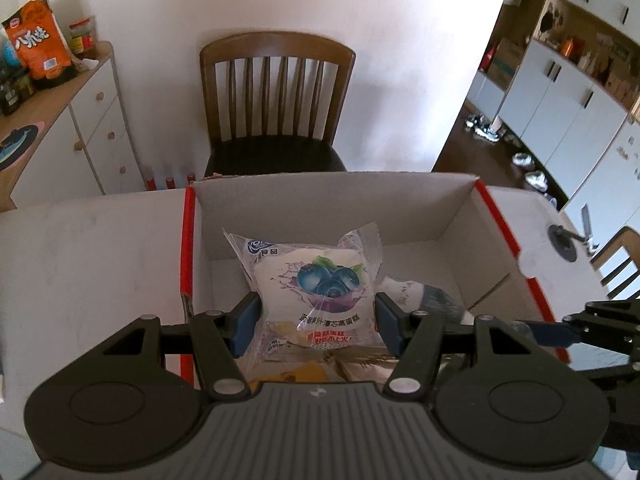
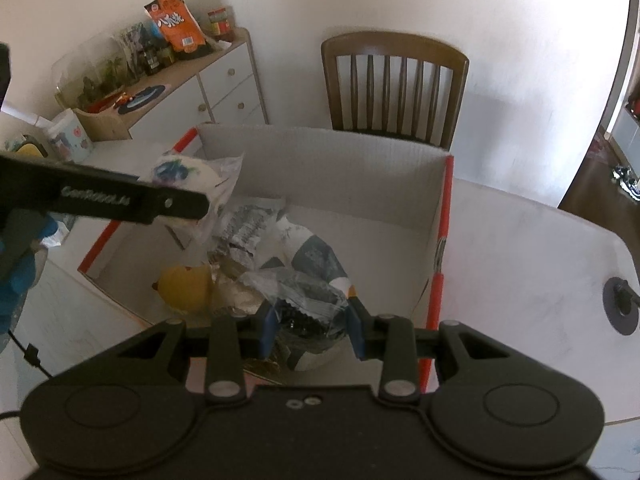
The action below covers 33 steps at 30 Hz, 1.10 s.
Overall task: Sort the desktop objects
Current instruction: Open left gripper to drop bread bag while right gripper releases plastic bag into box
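Left wrist view: left claw (image 1: 314, 322) grips a blueberry cake packet (image 1: 316, 292) above the cardboard box (image 1: 320, 196). Right claw (image 2: 312, 330) pinches a dark clear-wrapped packet (image 2: 308, 300) over several already boxed snacks (image 2: 256, 232); sorting looks nearly finished.

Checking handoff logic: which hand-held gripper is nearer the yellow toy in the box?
Right. The right hand-held gripper sits just beside the yellow toy, shut on a dark packet; the left hand-held gripper holds the blueberry cake higher up.

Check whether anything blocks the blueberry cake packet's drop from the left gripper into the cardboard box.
Nothing visible does. The left gripper holds the blueberry cake packet above the open cardboard box; only the snacks already piled inside lie below.
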Motion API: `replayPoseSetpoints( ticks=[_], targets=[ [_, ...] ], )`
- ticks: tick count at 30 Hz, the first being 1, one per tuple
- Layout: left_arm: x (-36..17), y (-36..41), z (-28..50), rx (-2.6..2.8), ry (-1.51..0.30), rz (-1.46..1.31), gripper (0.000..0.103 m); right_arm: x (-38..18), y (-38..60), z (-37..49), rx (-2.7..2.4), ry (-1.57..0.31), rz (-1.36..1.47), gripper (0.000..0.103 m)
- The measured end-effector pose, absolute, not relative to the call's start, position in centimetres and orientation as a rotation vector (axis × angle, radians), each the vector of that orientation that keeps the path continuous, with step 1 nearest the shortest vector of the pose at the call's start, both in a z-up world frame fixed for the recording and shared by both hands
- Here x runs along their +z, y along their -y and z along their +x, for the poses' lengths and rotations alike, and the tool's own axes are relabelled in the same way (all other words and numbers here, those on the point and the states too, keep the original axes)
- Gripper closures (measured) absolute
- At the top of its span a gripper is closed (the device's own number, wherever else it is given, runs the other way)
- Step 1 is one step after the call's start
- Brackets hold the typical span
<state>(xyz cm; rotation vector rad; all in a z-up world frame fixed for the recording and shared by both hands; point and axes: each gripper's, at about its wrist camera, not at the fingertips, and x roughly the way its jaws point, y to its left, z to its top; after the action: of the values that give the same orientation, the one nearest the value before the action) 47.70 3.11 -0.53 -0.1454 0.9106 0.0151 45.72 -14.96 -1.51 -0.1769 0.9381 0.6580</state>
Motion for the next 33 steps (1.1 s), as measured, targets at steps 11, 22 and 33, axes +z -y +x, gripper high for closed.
replayPoseSetpoints(
  ticks=[11, 22, 33],
  targets=[
    [-3.0, -1.9, 50.1, 0.004, -0.974, -0.038, 0.043, -2.3, 14.5, 45.8, 0.674, -0.950, -0.192, 0.067],
    [-4.7, -1.8, 51.1, 0.005, -1.029, -0.026, 0.042, -2.4, 14.5, 45.8, 0.677, -0.950, -0.193, 0.066],
    [-5.3, -1.3, 50.8, 0.022, -1.052, -0.016, 0.040, -2.9, 14.6, 45.8, 0.662, -0.966, -0.184, 0.063]
  ],
)
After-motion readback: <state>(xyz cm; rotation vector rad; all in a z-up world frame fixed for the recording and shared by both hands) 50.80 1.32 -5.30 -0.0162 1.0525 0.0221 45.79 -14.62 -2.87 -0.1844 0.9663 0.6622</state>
